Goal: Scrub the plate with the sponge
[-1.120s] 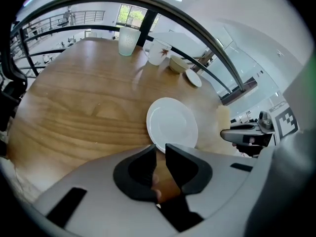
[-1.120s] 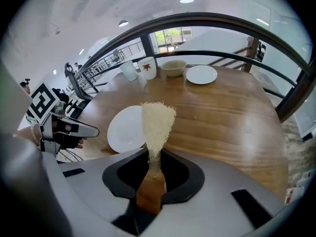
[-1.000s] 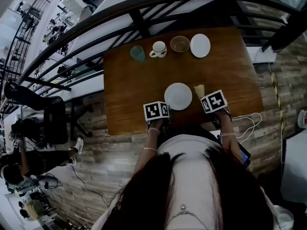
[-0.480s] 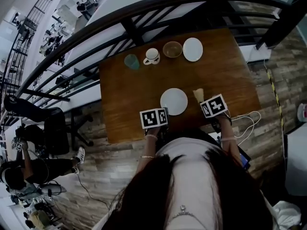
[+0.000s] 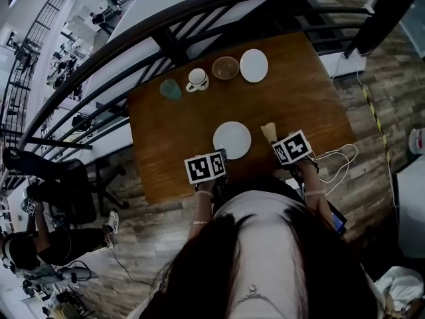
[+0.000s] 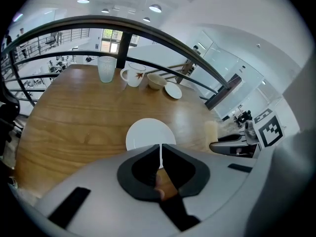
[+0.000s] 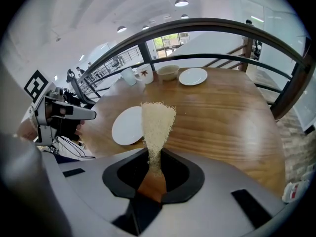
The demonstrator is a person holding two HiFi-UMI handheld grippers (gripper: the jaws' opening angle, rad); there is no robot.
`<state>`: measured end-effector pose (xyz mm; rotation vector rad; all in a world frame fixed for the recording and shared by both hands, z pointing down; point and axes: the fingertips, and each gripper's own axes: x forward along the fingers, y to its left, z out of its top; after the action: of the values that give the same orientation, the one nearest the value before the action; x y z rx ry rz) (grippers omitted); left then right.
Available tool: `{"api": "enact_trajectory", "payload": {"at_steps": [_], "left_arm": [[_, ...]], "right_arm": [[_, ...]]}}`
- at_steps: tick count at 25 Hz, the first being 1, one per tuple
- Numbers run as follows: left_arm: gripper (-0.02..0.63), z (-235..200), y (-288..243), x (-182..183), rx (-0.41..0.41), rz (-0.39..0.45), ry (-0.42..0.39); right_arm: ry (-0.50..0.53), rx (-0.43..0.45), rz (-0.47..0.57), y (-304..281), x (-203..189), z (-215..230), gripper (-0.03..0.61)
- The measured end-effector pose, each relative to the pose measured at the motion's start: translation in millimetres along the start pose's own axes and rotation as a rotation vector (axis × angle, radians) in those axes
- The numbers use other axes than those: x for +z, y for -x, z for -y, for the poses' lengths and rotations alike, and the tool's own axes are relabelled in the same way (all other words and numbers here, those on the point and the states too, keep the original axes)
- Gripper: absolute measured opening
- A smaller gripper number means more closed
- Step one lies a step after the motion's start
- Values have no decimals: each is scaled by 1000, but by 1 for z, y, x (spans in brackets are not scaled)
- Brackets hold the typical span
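A round white plate (image 5: pixel 232 139) lies on the wooden table (image 5: pixel 305 92) near its front edge. My left gripper (image 5: pixel 220 156) sits at the plate's near left rim, and in the left gripper view the thin white edge of the plate (image 6: pixel 150 134) runs between the nearly closed jaws of that gripper (image 6: pixel 161 157). My right gripper (image 7: pixel 154 163) is shut on the narrow end of a pale, coarse sponge (image 7: pixel 157 125), which fans out upward. Seen from the head view, the sponge (image 5: pixel 268 131) hangs just right of the plate.
Along the table's far edge stand a teal glass (image 5: pixel 170 89), a white mug (image 5: pixel 196 79), a bowl (image 5: pixel 225 67) and a second white plate (image 5: pixel 254 65). A dark railing (image 5: pixel 166 18) runs behind the table. White cables (image 5: pixel 335 161) hang at the near right.
The whole scene has slid left and down in the head view as the head turned. Both grippers have kept their places at the plate's near side.
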<state>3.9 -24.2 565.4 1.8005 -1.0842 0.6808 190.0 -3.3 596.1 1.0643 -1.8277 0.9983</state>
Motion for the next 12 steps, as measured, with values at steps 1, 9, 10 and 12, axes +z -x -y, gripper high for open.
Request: {"api": "enact_trajectory", "payload": {"at_steps": [1,9,10,12], "left_arm": [[24,2,1,1,-2,4,-3],[23,8,8,4,-7,35,-2],[23,8,7,3,-6,33,0],[23,10,6,2,-4,31,1]], "right_arm": [[-1,0,-3,1,-3,1,91],[-26,-1,-19,4,-20,11,91],[-29,1,-17,4,-20,12,91],[-32,4,-13,5,-19,14,91]]}}
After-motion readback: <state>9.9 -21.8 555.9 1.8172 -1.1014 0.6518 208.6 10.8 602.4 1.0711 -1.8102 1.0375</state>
